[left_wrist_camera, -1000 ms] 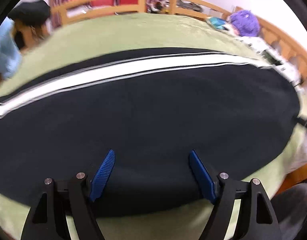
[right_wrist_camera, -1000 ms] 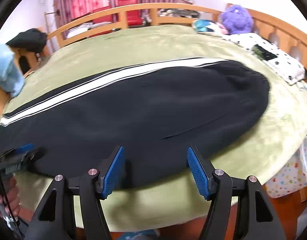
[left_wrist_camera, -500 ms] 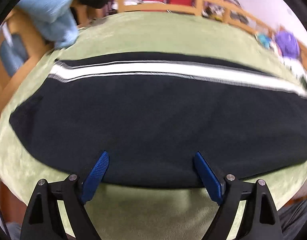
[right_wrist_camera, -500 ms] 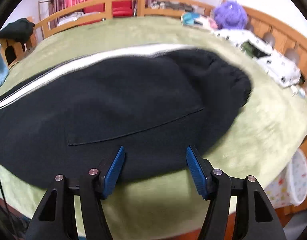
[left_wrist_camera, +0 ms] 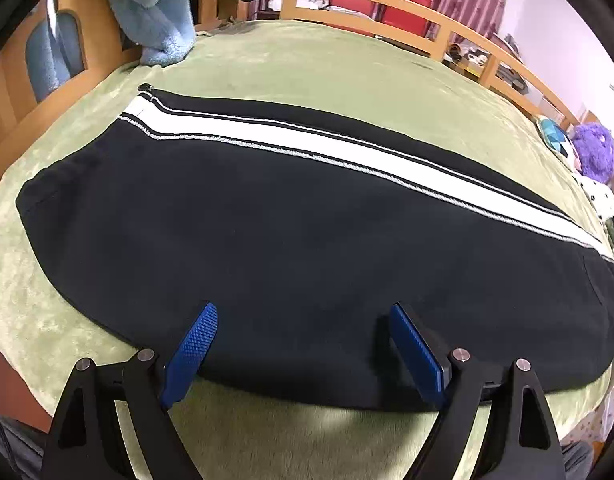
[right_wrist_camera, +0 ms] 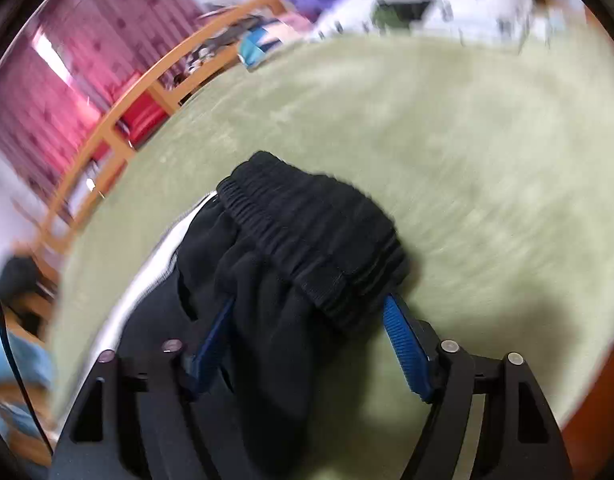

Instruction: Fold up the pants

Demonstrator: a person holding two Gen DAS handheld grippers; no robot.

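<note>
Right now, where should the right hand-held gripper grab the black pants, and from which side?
Take the ribbed elastic waistband, coming in from the near bed edge over the green blanket. It bunches thick and raised there, already between the opening jaws of the right hand-held gripper. The leg is one flat sheet, harder to pinch.

both tools share one build. the left gripper (left_wrist_camera: 303, 344) has two matte black fingers with triangular cut-outs in their frames and round silver screw heads (left_wrist_camera: 461, 355) at the pivots. each finger carries a long, flat blue pad (left_wrist_camera: 191, 354) with a fine knurled grid texture. the right gripper (right_wrist_camera: 307, 344) shows the same black frames, silver screws and ribbed blue pads (right_wrist_camera: 405, 350). a thin black cable (right_wrist_camera: 11, 354) runs down the left edge of its view.
</note>
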